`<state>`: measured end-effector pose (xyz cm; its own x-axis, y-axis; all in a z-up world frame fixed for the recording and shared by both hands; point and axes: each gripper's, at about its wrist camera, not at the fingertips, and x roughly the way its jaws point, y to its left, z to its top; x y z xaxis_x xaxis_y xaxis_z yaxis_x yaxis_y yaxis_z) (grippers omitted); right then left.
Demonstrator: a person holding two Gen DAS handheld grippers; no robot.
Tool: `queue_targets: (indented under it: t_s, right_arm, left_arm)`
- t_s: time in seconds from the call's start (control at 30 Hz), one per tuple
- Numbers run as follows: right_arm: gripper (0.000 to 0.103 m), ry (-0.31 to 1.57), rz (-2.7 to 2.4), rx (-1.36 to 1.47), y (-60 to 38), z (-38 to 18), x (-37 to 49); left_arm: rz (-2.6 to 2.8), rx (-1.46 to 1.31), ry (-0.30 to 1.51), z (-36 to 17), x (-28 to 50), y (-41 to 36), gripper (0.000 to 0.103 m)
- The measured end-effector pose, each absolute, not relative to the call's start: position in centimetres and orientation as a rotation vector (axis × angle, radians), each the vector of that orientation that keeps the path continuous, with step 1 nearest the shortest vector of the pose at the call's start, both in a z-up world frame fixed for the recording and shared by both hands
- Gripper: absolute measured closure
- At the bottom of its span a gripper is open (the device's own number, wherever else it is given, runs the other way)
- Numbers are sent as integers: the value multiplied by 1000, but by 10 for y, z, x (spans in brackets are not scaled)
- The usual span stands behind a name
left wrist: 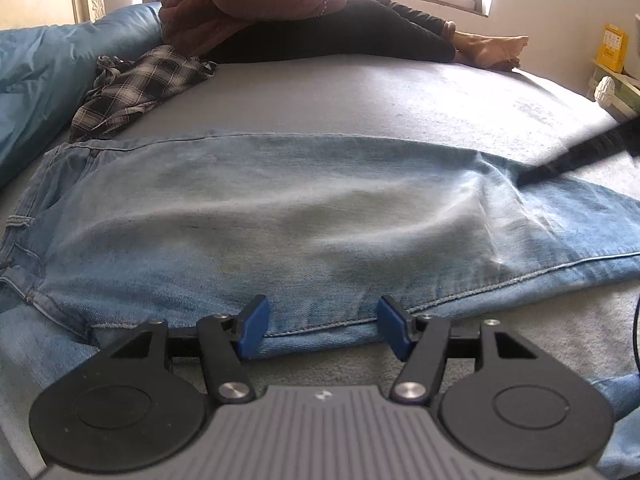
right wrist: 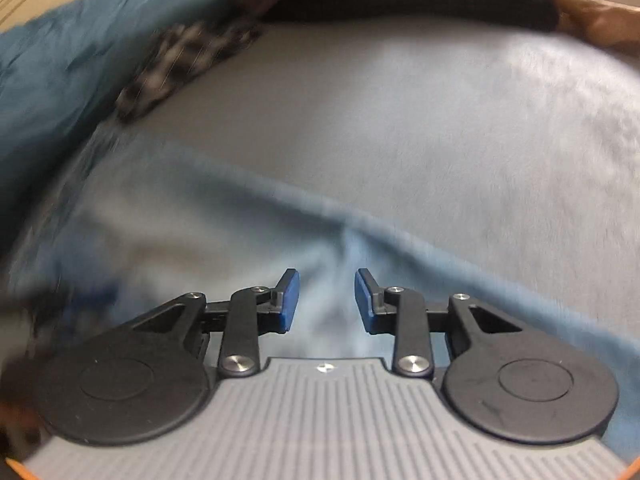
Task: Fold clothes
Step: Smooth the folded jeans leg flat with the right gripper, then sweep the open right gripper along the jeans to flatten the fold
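Light blue jeans (left wrist: 280, 208) lie flat across the grey bed, waistband at the left and legs running off to the right. My left gripper (left wrist: 324, 320) is open at the jeans' near seam edge, and the denim edge lies between its blue pads (left wrist: 254, 322) without being pinched. In the blurred right wrist view, my right gripper (right wrist: 327, 300) hovers just over the jeans (right wrist: 160, 248) with its jaws apart and wrinkled denim below the gap. A blurred black bar (left wrist: 580, 156) reaches in from the right onto the jeans.
A crumpled plaid shirt (left wrist: 136, 88) lies at the back left beside a blue duvet (left wrist: 48, 64). A person (left wrist: 280, 12) sits on the far side of the bed (left wrist: 400, 96). A shelf with a yellow box (left wrist: 610, 46) stands at the right.
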<state>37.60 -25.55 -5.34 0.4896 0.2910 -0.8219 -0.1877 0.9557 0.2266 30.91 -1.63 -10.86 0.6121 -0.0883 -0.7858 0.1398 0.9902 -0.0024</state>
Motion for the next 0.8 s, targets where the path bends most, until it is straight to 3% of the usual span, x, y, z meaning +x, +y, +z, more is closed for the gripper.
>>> queue_targets:
  t_s: [0.1, 0.13, 0.17, 0.23, 0.43, 0.6, 0.63, 0.7, 0.8]
  right_arm:
    - [76, 1045, 102, 138, -307, -75, 377]
    - [88, 1032, 44, 208, -331, -81, 378]
    - [90, 1005, -7, 291, -354, -78, 374]
    - [84, 978, -108, 343, -377, -65, 362]
    - [81, 1053, 37, 235, -383, -61, 288]
    - [82, 1044, -315, 273, -504, -77, 233]
    - [103, 1034, -382, 297, -525, -74, 223]
    - [91, 1017, -509, 295, -555, -66, 208]
    - [87, 981, -413, 198, -527, -49, 212]
  left_arm:
    - [-125, 68, 904, -109, 309, -18, 41]
    - [-123, 72, 904, -109, 309, -19, 41]
    - [-122, 80, 905, -109, 310, -20, 41]
    - [-120, 96, 908, -109, 310, -21, 39]
    - [-103, 92, 928, -107, 316, -22, 37]
    - [-95, 107, 926, -108, 316, -24, 36]
    - [-93, 113, 925, -108, 316, -25, 35]
    - [-90, 118, 926, -108, 316, -25, 34]
    - [-80, 110, 930, -107, 318, -25, 33]
